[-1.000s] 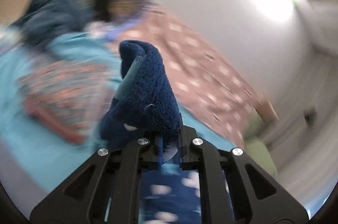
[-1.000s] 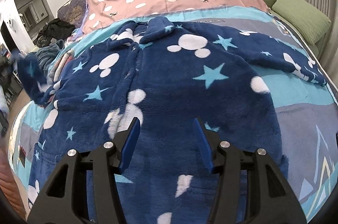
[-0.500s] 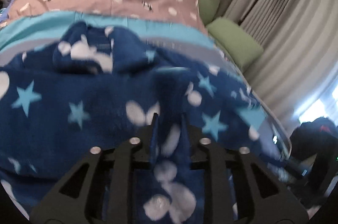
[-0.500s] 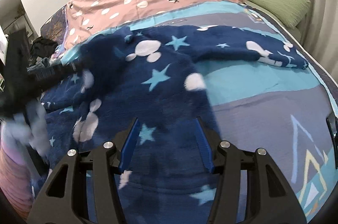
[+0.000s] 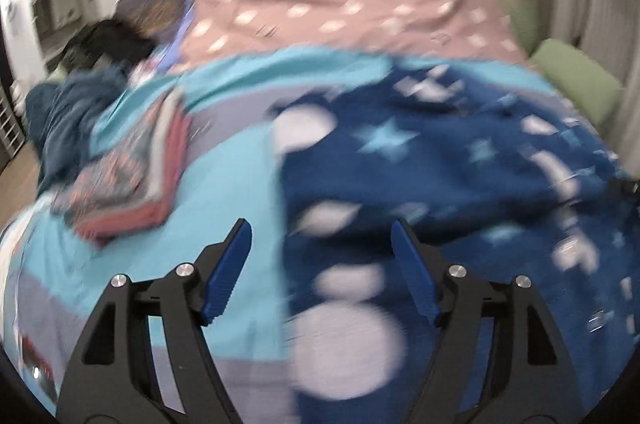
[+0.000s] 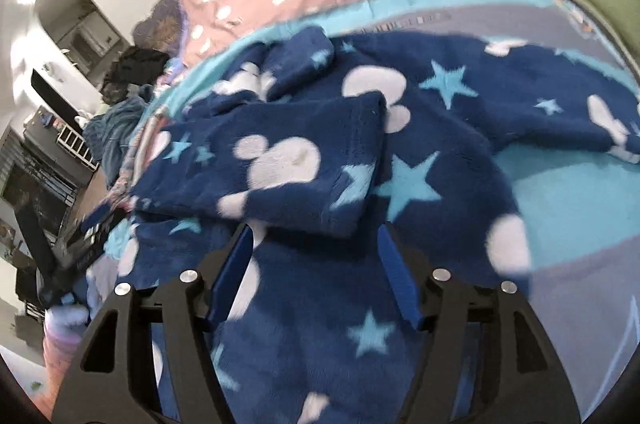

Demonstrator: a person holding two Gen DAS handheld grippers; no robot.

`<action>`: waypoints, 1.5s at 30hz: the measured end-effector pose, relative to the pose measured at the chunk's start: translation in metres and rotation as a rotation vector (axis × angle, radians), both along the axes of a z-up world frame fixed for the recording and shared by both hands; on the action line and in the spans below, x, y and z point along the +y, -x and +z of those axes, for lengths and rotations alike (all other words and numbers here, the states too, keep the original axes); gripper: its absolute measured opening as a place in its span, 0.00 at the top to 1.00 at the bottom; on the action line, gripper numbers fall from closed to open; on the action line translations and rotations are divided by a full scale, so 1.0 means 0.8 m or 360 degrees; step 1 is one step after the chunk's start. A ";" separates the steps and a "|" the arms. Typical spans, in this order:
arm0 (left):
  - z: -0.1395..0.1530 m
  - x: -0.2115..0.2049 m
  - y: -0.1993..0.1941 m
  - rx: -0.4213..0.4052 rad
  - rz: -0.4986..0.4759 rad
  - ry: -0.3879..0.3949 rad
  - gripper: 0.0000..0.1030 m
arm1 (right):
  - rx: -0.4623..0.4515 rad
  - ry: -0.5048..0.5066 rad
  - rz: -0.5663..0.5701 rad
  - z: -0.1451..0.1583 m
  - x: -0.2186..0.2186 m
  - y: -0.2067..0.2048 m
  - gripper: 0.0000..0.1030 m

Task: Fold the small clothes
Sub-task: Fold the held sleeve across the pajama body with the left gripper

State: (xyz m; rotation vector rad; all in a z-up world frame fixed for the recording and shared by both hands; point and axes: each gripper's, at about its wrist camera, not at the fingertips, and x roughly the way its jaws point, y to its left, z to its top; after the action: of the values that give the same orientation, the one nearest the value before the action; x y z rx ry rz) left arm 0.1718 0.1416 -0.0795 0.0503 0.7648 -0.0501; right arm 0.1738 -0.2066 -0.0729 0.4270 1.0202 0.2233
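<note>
One sleeve (image 6: 276,164) is now lying folded across the navy fleece top (image 6: 432,184) on the bed (image 5: 224,192) (first fold apparently done); the left gripper (image 5: 320,248), having let go, is spreading empty, the right gripper (image 6: 316,256) also widening, gripping nothing.

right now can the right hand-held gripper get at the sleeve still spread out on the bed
Probably yes: the right hand-held gripper is opening with nothing between its fingers, and the sleeve lies uncovered.
</note>
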 end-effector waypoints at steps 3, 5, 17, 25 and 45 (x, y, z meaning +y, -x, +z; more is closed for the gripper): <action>-0.021 0.038 -0.021 0.0138 0.0124 0.0152 0.28 | 0.0106 -0.0048 -0.0055 -0.020 -0.008 -0.039 0.36; -0.028 0.052 -0.034 0.0169 0.0181 0.0192 0.27 | 0.0132 -0.0052 -0.0049 -0.027 -0.004 -0.058 0.53; -0.033 0.018 -0.044 0.0117 0.0181 -0.0072 0.33 | -0.0523 0.0329 -0.0177 0.113 0.004 -0.038 0.95; -0.032 0.002 -0.037 0.0116 0.0072 -0.0143 0.64 | -0.0122 0.0329 -0.0272 0.015 -0.048 -0.057 0.92; -0.034 -0.080 -0.085 0.0228 -0.0098 0.0019 0.86 | -0.0053 0.0212 0.0119 -0.018 0.017 -0.036 0.87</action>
State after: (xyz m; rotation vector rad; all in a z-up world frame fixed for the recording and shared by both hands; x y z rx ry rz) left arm 0.2399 0.0774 -0.1068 0.0593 0.9062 -0.1180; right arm 0.2023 -0.1930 -0.0874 0.2639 1.0127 0.2273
